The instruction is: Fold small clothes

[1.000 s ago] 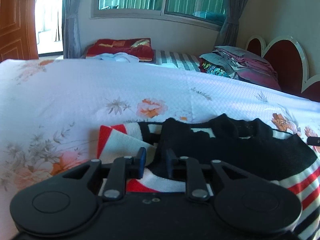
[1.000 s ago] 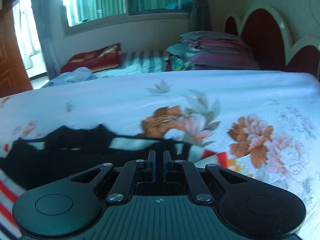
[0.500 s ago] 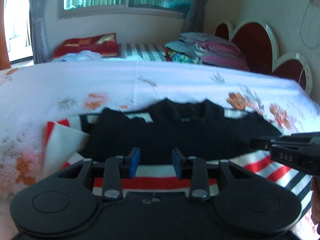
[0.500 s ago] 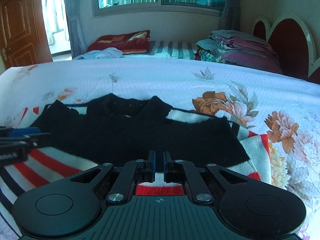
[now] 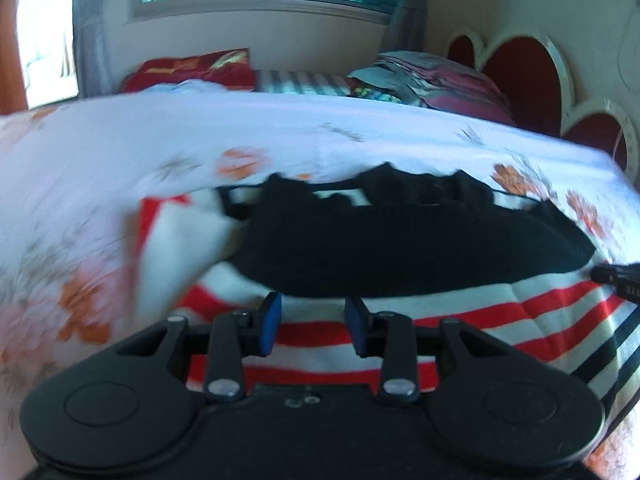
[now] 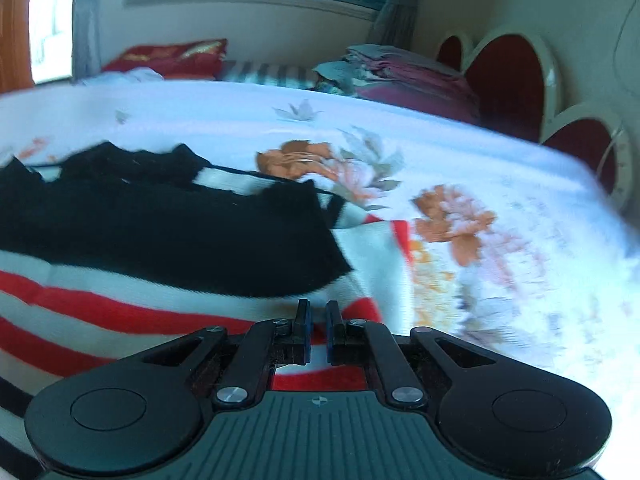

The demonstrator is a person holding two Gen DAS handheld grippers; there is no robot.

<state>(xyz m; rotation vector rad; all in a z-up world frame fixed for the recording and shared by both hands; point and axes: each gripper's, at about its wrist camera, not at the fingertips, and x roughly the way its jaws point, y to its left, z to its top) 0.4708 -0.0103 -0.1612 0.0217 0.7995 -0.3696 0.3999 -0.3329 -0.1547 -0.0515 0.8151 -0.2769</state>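
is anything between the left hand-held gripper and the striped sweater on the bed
Nothing visible. The left hand-held gripper, jaws open and empty, sits directly over the red, white and black striped knit sweater on the floral bedsheet, with only bare fabric ahead of it.

**Two black handheld grippers with blue-lined fingers**

The left black plastic gripper (image 5: 313, 322) has two round side lobes with recessed discs, slim linkage arms fixed by silver screws, and blue pads (image 5: 273, 316) inside its fingers. The right black gripper (image 6: 318, 328) matches, with a ribbed grey-green centre plate (image 6: 320, 436) bearing a small crosshair mark.
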